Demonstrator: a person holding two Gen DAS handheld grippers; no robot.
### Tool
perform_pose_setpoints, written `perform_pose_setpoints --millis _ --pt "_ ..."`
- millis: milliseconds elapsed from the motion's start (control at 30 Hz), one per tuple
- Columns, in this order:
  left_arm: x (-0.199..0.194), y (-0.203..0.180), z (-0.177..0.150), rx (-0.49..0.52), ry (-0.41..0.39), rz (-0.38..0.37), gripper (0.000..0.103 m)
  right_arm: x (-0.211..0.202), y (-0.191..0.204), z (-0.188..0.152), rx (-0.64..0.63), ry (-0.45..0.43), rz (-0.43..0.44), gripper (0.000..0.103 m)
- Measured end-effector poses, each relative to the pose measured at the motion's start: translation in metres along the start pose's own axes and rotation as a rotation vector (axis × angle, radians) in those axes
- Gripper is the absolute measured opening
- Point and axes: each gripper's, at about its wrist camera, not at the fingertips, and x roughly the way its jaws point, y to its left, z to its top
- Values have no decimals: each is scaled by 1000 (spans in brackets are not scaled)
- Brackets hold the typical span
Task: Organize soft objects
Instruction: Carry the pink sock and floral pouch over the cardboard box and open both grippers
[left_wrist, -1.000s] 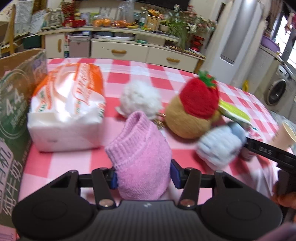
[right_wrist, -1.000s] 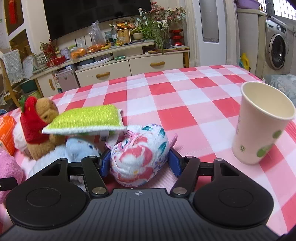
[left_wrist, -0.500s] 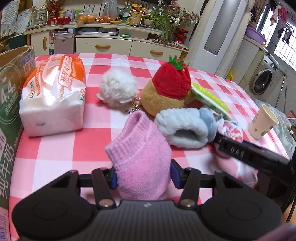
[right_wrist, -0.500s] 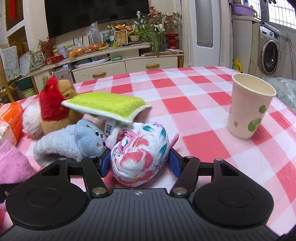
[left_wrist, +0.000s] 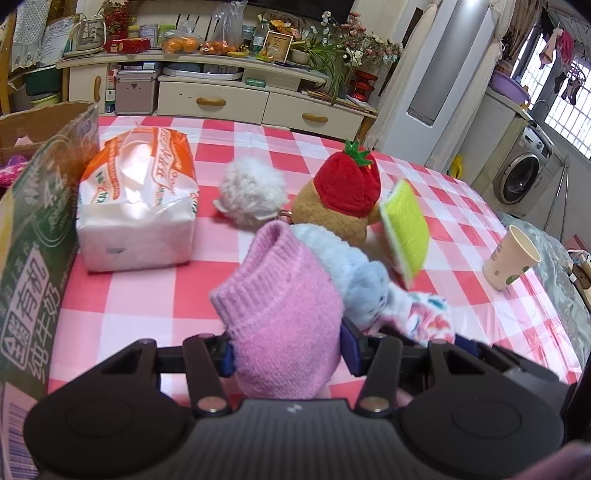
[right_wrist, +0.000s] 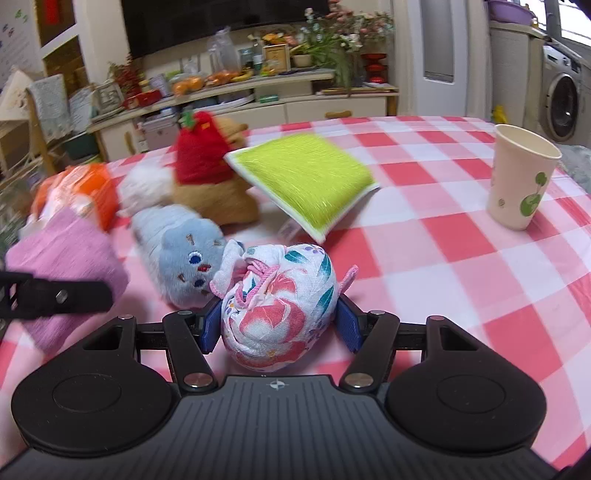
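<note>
Upright, cuff uppermost, pink sock (left_wrist: 282, 317) stands pinched in left claw (left_wrist: 288, 356).

The left gripper (left_wrist: 286, 352) sits at the bottom centre of its frame, its blue-padded fingers (left_wrist: 226, 359) pressed against a pink knit piece (left_wrist: 280, 317). The right gripper (right_wrist: 279, 323), also low and centred, clamps a floral pouch (right_wrist: 279, 310) between its fingers (right_wrist: 347, 326); both point forward, side by side.
</note>
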Motion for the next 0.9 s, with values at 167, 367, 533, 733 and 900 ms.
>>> perform_pose_setpoints --millis 167,367,533,733,900 --pt "-10 4 1 -4 -18 -2 52 -5 15 -3 -34 14 24 78" --pt "-21 11 4 -15 -45 -2 52 -16 24 -2 -65 -8 39 78" --pt "-34 15 10 -14 -87 -11 52 -25 27 5 -75 -32 41 77" --pt "-54 22 19 -8 -143 -28 52 -38 32 17 -79 -69 51 77" --pt "-73 34 28 -13 -191 -27 52 -46 45 28 -98 -100 69 77"
